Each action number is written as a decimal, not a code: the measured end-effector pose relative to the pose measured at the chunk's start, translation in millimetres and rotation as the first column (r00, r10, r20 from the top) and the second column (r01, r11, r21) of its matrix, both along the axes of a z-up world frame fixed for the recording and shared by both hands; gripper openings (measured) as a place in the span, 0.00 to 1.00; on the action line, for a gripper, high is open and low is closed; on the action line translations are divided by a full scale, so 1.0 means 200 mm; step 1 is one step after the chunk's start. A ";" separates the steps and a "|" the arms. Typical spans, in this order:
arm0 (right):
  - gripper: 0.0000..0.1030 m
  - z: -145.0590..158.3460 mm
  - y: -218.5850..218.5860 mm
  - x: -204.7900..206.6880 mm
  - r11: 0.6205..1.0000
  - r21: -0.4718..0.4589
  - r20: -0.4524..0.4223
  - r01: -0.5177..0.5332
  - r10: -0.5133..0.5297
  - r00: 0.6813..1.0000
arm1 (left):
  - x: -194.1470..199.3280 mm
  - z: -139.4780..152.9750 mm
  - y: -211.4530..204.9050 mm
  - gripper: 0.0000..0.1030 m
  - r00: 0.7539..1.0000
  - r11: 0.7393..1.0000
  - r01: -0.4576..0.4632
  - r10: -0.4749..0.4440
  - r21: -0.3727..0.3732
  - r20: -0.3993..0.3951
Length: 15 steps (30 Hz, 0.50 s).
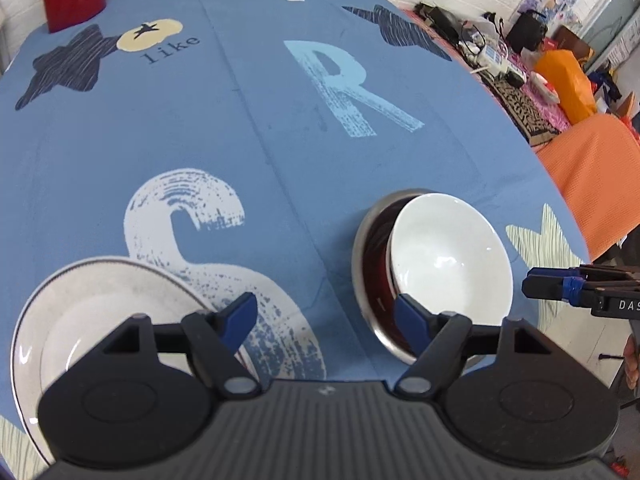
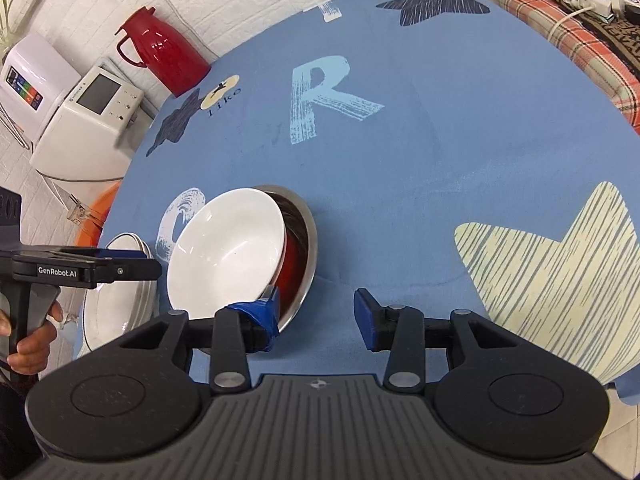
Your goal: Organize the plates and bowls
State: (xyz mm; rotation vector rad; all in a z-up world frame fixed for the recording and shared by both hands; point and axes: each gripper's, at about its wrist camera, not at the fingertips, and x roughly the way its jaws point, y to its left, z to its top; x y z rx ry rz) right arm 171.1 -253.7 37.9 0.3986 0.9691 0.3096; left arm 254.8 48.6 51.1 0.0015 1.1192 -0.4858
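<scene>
Bench point(image 1: 248, 128) under a blue cloth printed with letters and stars takes up most of both views; we see it from just above its near edge.

Next in size, a red jug point(image 2: 164, 54) stands upright at the far corner of the bench, well apart from the dishes. Off the bench beyond that corner we note two white machines point(image 2: 80, 120) against the wall.

A white plate point(image 1: 100, 320) lies flat at the near left of the bench; from the right wrist view it looks like a stack of plates, though we cannot count them. A steel bowl point(image 1: 362, 264) sits to the right of the plate, apart from it. A white bowl point(image 1: 448, 256) rests tilted inside the steel bowl, leaning on its right side, with a dark red inner surface showing between the two.

Our left tongs point(image 1: 326, 314) hang wide open above the cloth, between the plate and the bowls, gripping nothing. Our right tongs point(image 2: 320, 314) are also spread wide and grip nothing; their left finger point(image 2: 264, 316) overlaps the near rim of the steel bowl, but we cannot tell whether it touches. A hand point(image 2: 32, 340) holds the left tongs' grip.
</scene>
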 end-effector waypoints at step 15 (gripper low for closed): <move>0.26 -0.04 0.04 0.04 0.999 -0.035 -0.061 -0.011 0.009 0.998 | 0.13 -0.14 -0.04 0.77 0.999 1.000 -0.002 0.003 0.022 -0.044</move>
